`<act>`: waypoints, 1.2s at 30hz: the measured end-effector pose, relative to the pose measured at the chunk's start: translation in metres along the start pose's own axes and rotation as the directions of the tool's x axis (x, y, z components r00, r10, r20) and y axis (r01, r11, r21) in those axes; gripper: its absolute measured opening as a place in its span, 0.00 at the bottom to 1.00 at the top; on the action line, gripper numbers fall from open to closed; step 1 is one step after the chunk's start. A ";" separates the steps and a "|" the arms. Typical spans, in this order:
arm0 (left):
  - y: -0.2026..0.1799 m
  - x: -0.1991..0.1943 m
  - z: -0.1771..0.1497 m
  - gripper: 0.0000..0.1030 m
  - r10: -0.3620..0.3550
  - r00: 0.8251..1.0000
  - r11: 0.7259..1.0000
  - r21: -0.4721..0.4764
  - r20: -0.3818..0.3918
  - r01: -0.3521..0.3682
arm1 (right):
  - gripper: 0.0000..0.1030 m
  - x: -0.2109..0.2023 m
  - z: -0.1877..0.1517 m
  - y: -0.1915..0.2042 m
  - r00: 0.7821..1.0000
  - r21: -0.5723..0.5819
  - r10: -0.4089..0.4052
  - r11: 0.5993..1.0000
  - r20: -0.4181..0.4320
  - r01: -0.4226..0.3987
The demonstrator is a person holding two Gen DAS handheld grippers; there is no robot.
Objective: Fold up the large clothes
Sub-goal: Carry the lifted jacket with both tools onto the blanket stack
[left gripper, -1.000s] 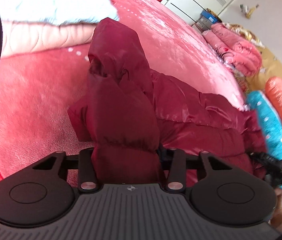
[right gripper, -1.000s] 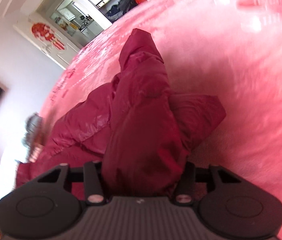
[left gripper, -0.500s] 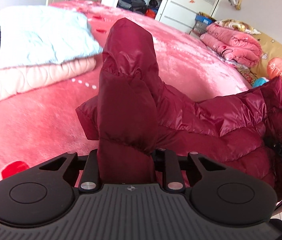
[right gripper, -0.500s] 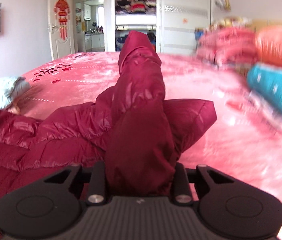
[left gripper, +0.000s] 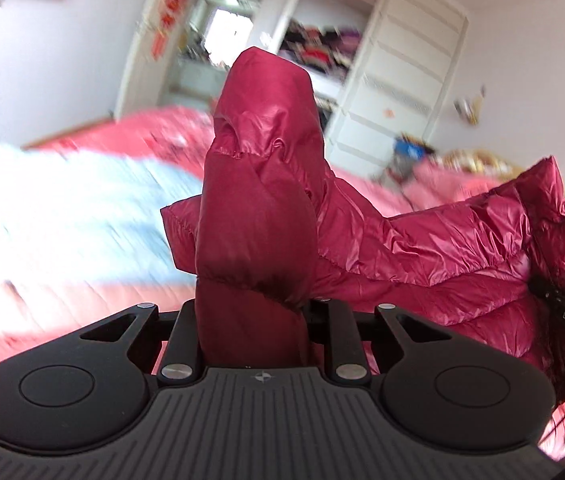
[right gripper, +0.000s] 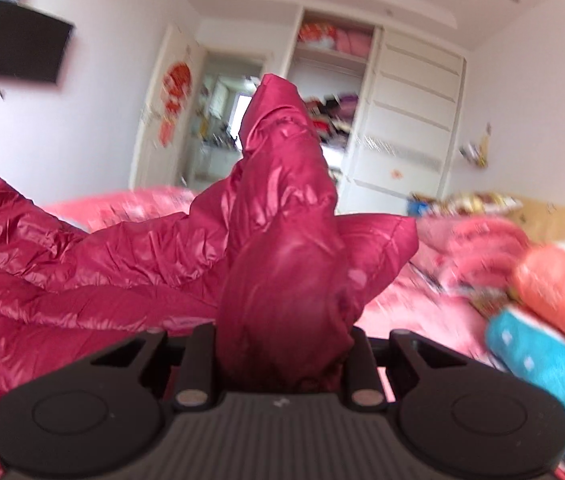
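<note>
Both my left gripper (left gripper: 256, 316) and right gripper (right gripper: 282, 344) fingers clamp jacket (left gripper: 422, 252) bunched between them; I should lift evenly.

the bunched jacket (left gripper: 258, 216) fills the gap of the left tool (left gripper: 256, 336), hiding its fingertips; the right tool (right gripper: 282, 356) is covered the same way. beyond the left tool, the bed (left gripper: 130, 136) and pale bedding (left gripper: 62, 208) are smeared by blur. the wardrobe shelves' (right gripper: 330, 108) contents are too blurred to tell.
</note>
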State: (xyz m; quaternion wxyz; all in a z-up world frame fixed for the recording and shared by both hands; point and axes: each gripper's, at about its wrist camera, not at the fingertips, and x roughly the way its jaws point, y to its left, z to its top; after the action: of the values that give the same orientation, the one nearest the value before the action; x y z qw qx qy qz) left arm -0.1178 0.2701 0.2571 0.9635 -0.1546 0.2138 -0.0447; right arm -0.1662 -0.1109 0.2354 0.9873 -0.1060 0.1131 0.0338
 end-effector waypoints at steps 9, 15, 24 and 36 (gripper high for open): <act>0.090 -0.031 0.097 0.26 0.162 0.963 0.984 -0.109 0.215 -0.141 | 0.20 0.078 0.110 0.061 0.961 0.076 0.242 0.964 0.132 -0.253; 0.161 -0.003 0.145 0.26 0.289 0.928 0.947 -0.211 0.234 -0.241 | 0.21 0.157 0.165 0.127 0.922 0.071 0.361 0.925 0.142 -0.374; 0.241 0.076 0.165 0.28 0.387 0.915 0.891 -0.302 0.112 -0.340 | 0.21 0.248 0.173 0.225 0.895 0.094 0.445 0.890 0.039 -0.447; 0.271 0.151 0.151 0.36 0.422 0.906 0.859 -0.320 0.002 -0.399 | 0.30 0.312 0.127 0.269 0.901 0.124 0.421 0.905 -0.110 -0.408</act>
State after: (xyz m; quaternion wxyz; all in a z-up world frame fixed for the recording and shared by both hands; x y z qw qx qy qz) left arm 0.0886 0.5457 0.2411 0.9212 -0.2573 0.2111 0.2017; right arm 0.1398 0.1924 0.2304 0.9517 -0.0330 0.2004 0.2303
